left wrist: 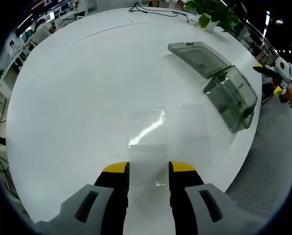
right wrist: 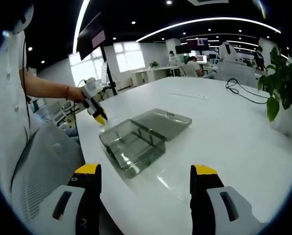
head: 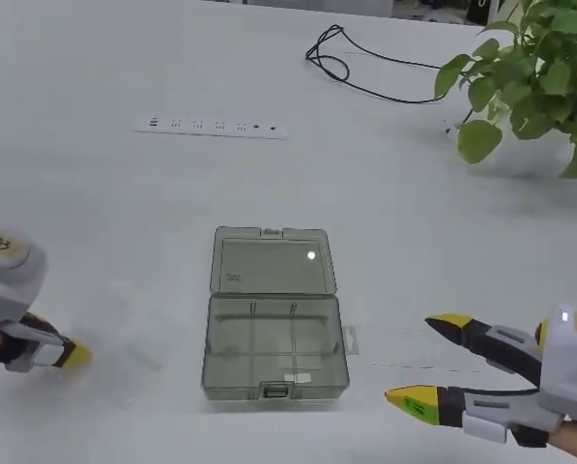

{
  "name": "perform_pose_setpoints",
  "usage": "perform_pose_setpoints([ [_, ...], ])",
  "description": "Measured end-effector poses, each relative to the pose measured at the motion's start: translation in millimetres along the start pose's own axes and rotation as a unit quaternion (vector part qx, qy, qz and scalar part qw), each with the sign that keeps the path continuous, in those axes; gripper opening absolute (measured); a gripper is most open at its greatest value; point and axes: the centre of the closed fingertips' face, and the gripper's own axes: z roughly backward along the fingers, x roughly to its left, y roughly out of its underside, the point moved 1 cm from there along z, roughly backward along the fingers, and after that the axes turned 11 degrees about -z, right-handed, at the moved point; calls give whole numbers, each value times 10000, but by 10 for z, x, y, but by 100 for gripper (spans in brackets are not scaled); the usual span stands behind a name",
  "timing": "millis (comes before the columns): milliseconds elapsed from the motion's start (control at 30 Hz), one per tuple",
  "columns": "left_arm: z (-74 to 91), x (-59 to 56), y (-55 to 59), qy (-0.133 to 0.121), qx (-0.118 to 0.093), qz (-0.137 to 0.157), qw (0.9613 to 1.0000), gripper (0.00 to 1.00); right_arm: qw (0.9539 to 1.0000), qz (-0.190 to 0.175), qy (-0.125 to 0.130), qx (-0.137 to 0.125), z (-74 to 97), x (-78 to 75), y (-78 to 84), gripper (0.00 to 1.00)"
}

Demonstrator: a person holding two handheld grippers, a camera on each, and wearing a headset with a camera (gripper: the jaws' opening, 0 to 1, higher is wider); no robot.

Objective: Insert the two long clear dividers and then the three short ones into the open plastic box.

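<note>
The white tabletop (head: pixel 95 242) carries an open box (head: pixel 274 333) at lower centre, clear dividers (head: pixel 394 348) just right of it, a power strip (head: pixel 211 127) upper left, and a cable (head: pixel 365 72) and plant (head: pixel 530 87) upper right.

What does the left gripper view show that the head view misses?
Left gripper view: clear dividers flat on the table, just ahead of the open left claw. Head view: faint clear strips, probably the long dividers, lying right of the box, by the open right claw. Both: the open box, the plant and the cable.
</note>
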Motion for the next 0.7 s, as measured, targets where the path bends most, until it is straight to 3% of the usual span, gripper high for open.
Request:
perform_pose_setpoints([
  [300,121,-92,-106,71,-513,415,9978,30,10000,31,-51,-1,-25,35,-49,74],
  [467,207,-172,-204,119,-787,497,9956,30,10000,52,-77,-22,-48,54,-106,74],
  [700,346,-334,-423,277,-1329,692,9883,30,9997,120,-196,-93,-99,139,-247,73],
])
